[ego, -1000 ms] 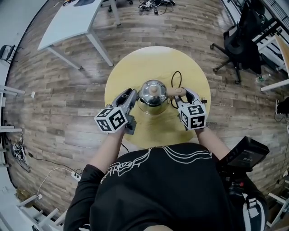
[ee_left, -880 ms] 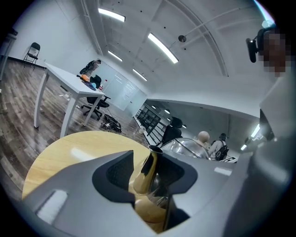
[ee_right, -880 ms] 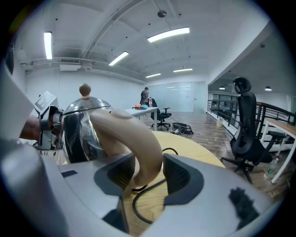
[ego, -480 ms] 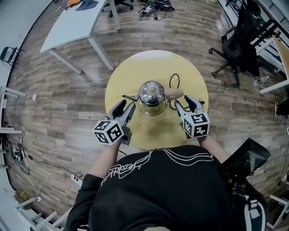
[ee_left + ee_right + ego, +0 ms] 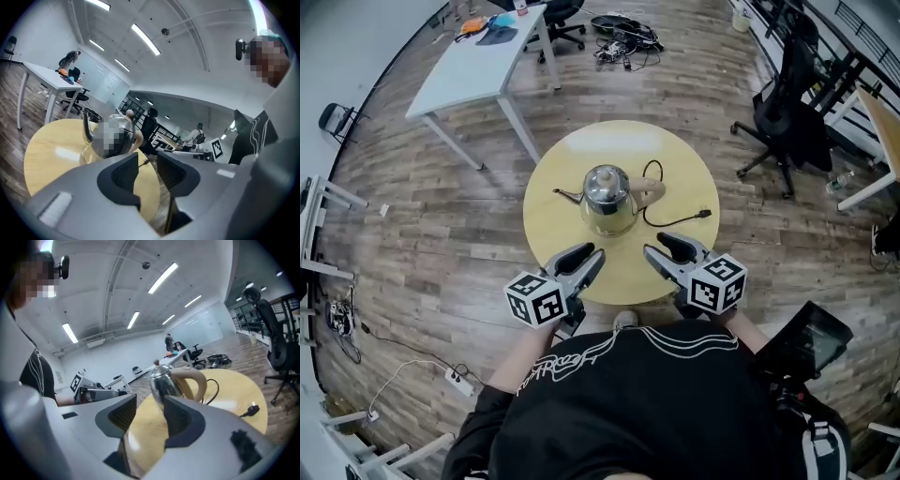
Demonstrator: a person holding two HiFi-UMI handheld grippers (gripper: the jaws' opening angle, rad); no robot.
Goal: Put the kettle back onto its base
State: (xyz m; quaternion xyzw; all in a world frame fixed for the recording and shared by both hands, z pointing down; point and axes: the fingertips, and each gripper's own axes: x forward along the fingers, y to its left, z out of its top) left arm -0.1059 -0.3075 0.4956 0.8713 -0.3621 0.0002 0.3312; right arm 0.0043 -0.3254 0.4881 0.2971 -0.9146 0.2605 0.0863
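Note:
The steel kettle with a beige handle stands upright on its base in the middle of the round yellow table. Its black cord curls to the right on the tabletop. My left gripper hovers at the table's near edge, well short of the kettle; its jaws are closing with nothing between them. My right gripper hangs open and empty beside it. The kettle shows beyond the left gripper, and the kettle beyond the right gripper.
A white desk stands at the back left on the wooden floor. Black office chairs are at the right, and a tangle of cables lies at the back. A black case sits near my right side.
Both grippers have drawn back from the kettle's sides toward me, to the table's near edge, with their jaws apart. The kettle stayed where it was.

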